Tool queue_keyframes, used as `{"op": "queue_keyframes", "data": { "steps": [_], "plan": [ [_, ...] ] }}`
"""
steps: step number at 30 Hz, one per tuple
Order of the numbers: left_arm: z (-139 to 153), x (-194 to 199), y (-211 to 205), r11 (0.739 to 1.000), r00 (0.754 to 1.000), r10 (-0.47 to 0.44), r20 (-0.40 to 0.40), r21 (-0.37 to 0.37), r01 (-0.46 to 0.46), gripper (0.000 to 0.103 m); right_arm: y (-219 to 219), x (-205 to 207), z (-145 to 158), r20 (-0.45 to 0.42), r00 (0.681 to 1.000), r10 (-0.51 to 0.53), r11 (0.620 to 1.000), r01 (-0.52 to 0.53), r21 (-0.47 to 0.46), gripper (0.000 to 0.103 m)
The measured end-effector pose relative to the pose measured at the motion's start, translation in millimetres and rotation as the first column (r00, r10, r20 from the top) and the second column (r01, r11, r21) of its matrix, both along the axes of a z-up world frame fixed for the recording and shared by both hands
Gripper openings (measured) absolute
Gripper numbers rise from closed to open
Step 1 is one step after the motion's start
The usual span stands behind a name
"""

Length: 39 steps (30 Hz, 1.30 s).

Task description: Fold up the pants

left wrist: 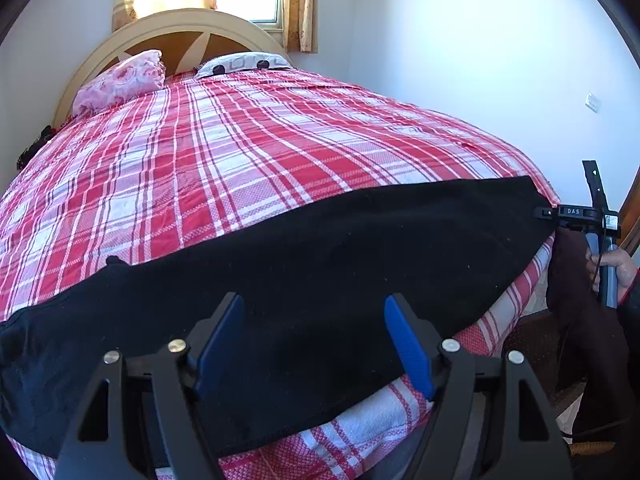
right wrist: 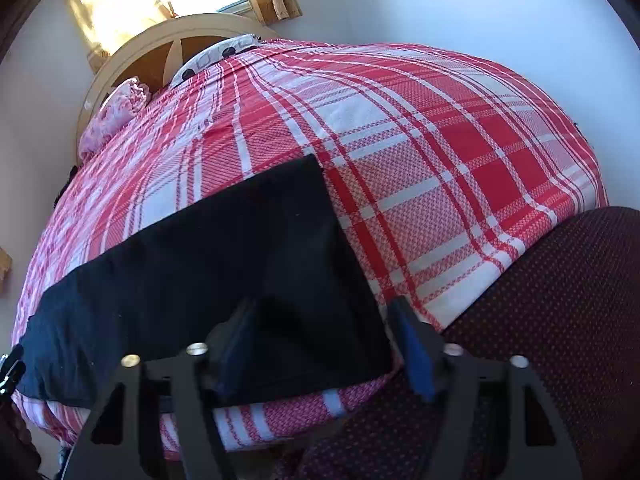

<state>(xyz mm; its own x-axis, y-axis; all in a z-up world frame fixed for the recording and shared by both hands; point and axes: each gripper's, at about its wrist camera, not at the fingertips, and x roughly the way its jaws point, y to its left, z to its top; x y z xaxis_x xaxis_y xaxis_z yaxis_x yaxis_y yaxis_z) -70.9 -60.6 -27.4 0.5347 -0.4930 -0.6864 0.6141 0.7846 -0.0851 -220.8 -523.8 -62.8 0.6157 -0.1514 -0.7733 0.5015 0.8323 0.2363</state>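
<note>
- We find the black pants (left wrist: 320,264) laid flat as a long strip across the near edge of the bed (left wrist: 248,152), on the red/white plaid cover.
- Left hand-held gripper (left wrist: 316,344): blue pads spread wide, hovering above the pants' mid section; nothing pinched.
- Right hand-held gripper (right wrist: 324,344): jaws part-spread, straddling the near right corner of the pants' squared end; we can't confirm pad contact w/ the cloth.
- In the left wrist view the right unit sits at the pants' far-right end, a hand (left wrist: 612,268) on its handle.
- Pink pillow (left wrist: 120,80) and patterned pillow (left wrist: 244,62) lie by the headboard (left wrist: 180,24), well apart from the pants.
</note>
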Motion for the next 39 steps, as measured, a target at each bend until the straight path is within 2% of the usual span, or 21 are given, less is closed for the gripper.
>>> {"op": "queue_keyframes", "data": {
  "steps": [1, 2, 4, 6, 8, 11, 12, 15, 19, 23, 28, 30, 33, 35, 37, 38, 39],
  "plan": [
    [0, 0, 2, 1.0, 1.0, 0.003, 0.001, -0.003, -0.003, 0.076, 0, -1, 0, 0.008, 1.0, -0.004, 1.0, 0.004, 0.003, 0.028],
    [1, 0, 6, 1.0, 1.0, 0.01, 0.004, -0.005, -0.01, 0.076, -1, -3, 1, 0.021, 1.0, -0.002, 1.0, 0.002, 0.015, 0.017],
    [2, 2, 13, 1.0, 1.0, 0.026, 0.009, -0.009, -0.026, 0.076, 1, -5, 6, 0.042, 0.999, -0.004, 0.998, 0.001, 0.067, 0.016],
    [3, 5, 24, 0.998, 0.999, 0.052, 0.012, -0.021, -0.052, 0.076, 12, -4, 20, 0.054, 0.999, -0.002, 0.998, -0.001, 0.057, 0.015],
    [3, 9, 33, 0.996, 0.997, 0.081, 0.008, -0.032, -0.08, 0.076, 35, 1, 43, 0.12, 0.992, 0.048, 0.997, -0.055, 0.059, 0.015],
    [1, 15, 44, 0.992, 0.993, 0.116, 0.002, -0.043, -0.115, 0.076, 96, 9, 82, 0.161, 0.969, 0.188, 0.982, -0.186, -0.026, 0.015],
    [1, 16, 48, 0.991, 0.992, 0.125, -0.001, -0.047, -0.125, 0.076, 125, 15, 95, 0.172, 0.952, 0.252, 0.968, -0.247, -0.053, 0.015],
    [-2, 19, 57, 0.988, 0.99, 0.141, -0.007, -0.057, -0.142, 0.076, 186, 24, 110, 0.189, 0.906, 0.378, 0.926, -0.37, -0.078, 0.015],
    [-5, 20, 68, 0.987, 0.989, 0.15, -0.012, -0.064, -0.151, 0.076, 271, 50, 95, 0.157, 0.83, 0.534, 0.845, -0.525, -0.098, 0.015],
    [-6, 19, 78, 0.986, 0.987, 0.161, 0.0, -0.049, -0.161, 0.076, 338, 68, 61, 0.085, 0.779, 0.621, 0.783, -0.609, -0.13, 0.015],
    [-10, 22, 85, 0.984, 0.985, 0.174, 0.004, -0.039, -0.174, 0.076, 402, 68, 29, -0.006, 0.727, 0.687, 0.694, -0.658, -0.294, 0.015],
    [-13, 25, 87, 0.982, 0.983, 0.184, -0.005, -0.042, -0.184, 0.076, 415, 65, 22, -0.039, 0.717, 0.696, 0.66, -0.66, -0.36, 0.015],
    [-16, 28, 90, 0.98, 0.981, 0.191, -0.02, -0.045, -0.192, 0.076, 419, 64, 15, -0.04, 0.725, 0.688, 0.661, -0.648, -0.379, 0.019],
    [-17, 29, 91, 0.98, 0.98, 0.195, -0.027, -0.044, -0.196, 0.076, 421, 67, 14, -0.037, 0.735, 0.677, 0.669, -0.636, -0.384, 0.029],
    [-18, 29, 92, 0.979, 0.98, 0.197, -0.029, -0.043, -0.199, 0.076, 428, 66, 14, -0.006, 0.716, 0.698, 0.667, -0.653, -0.359, 0.066],
    [-18, 29, 92, 0.979, 0.98, 0.197, -0.027, -0.04, -0.198, 0.076, 430, 66, 16, 0.014, 0.697, 0.717, 0.66, -0.672, -0.337, 0.072],
    [-17, 29, 93, 0.979, 0.98, 0.2, -0.022, -0.035, -0.2, 0.076, 434, 62, 18, 0.049, 0.66, 0.75, 0.64, -0.704, -0.308, 0.077]
  ]
}}
